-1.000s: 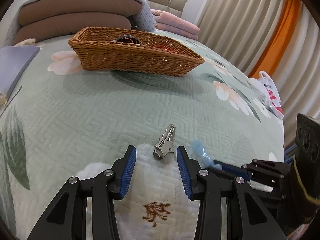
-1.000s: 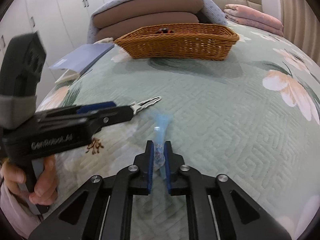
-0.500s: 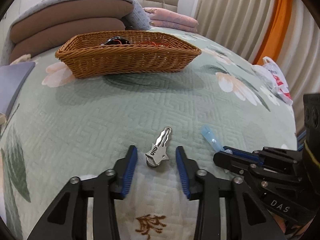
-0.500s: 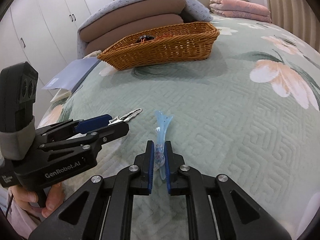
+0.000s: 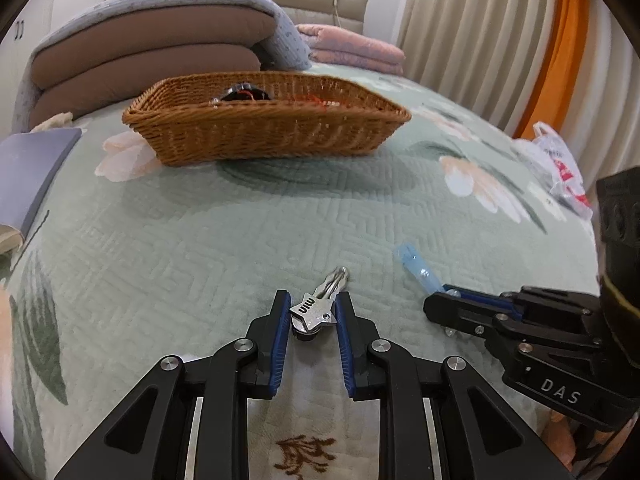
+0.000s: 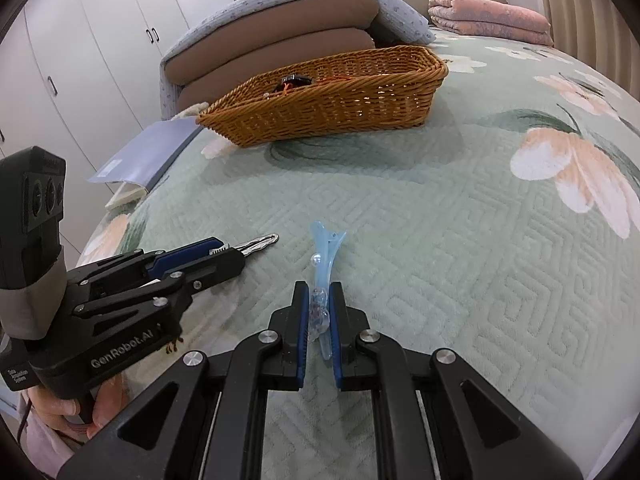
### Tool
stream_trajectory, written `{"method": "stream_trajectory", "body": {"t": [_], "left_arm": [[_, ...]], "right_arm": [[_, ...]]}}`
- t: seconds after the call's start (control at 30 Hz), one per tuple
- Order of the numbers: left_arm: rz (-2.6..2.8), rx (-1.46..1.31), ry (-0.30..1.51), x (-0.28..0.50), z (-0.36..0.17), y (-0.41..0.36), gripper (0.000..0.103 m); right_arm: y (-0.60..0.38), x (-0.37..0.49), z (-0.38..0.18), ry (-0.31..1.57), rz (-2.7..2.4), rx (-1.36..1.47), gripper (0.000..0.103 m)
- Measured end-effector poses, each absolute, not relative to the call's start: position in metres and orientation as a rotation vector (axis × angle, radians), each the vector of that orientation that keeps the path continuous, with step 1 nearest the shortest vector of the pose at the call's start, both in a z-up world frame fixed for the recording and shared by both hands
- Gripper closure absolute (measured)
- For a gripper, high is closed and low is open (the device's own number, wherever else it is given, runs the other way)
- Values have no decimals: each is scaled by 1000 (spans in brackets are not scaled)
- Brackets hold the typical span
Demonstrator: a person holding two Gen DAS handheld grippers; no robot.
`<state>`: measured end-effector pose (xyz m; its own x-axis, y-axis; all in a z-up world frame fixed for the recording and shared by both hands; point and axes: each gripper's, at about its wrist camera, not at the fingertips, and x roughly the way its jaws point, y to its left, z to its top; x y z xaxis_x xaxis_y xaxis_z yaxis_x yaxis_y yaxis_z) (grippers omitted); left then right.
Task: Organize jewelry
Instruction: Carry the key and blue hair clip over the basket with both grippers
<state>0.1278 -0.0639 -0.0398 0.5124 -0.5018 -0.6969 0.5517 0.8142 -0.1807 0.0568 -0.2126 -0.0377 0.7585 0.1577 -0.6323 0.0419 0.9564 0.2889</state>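
Observation:
A silver hair clip [image 5: 314, 310] lies on the green quilted bedspread, between the blue pads of my left gripper [image 5: 312, 300]. The jaws are closing and both pads touch the clip's sides. In the right wrist view the same clip [image 6: 256, 242] sticks out of the left gripper [image 6: 224, 254]. My right gripper [image 6: 319, 292] is shut on a translucent blue hair clip [image 6: 324, 264] with beads, whose tip points forward over the bed. The left wrist view shows that blue clip [image 5: 416, 266] in the right gripper [image 5: 436, 306]. A wicker basket [image 5: 260, 136] holding some jewelry stands farther back.
A blue book [image 6: 148, 156] lies at the bed's left edge. Stacked brown pillows [image 5: 140, 60] and a folded pink blanket [image 6: 488, 16] sit behind the basket [image 6: 328, 108]. A plastic bag [image 5: 556, 164] lies at the right edge by the curtains. A hand [image 6: 52, 412] grips the left tool.
The left jaws have narrowed around the silver clip until the pads meet it. The right gripper keeps its hold on the blue clip and has shifted slightly.

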Motion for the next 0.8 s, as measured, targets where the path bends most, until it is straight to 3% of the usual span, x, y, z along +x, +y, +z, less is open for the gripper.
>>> {"method": "stream_trajectory", "body": {"t": [0.6, 0.8], "left_arm": [[-662, -51, 684, 121, -15, -44, 80], [-637, -89, 630, 119, 13, -32, 80]], "right_arm": [[-221, 43, -21, 615, 68, 311, 92], [-230, 40, 24, 549, 78, 260, 92]]}}
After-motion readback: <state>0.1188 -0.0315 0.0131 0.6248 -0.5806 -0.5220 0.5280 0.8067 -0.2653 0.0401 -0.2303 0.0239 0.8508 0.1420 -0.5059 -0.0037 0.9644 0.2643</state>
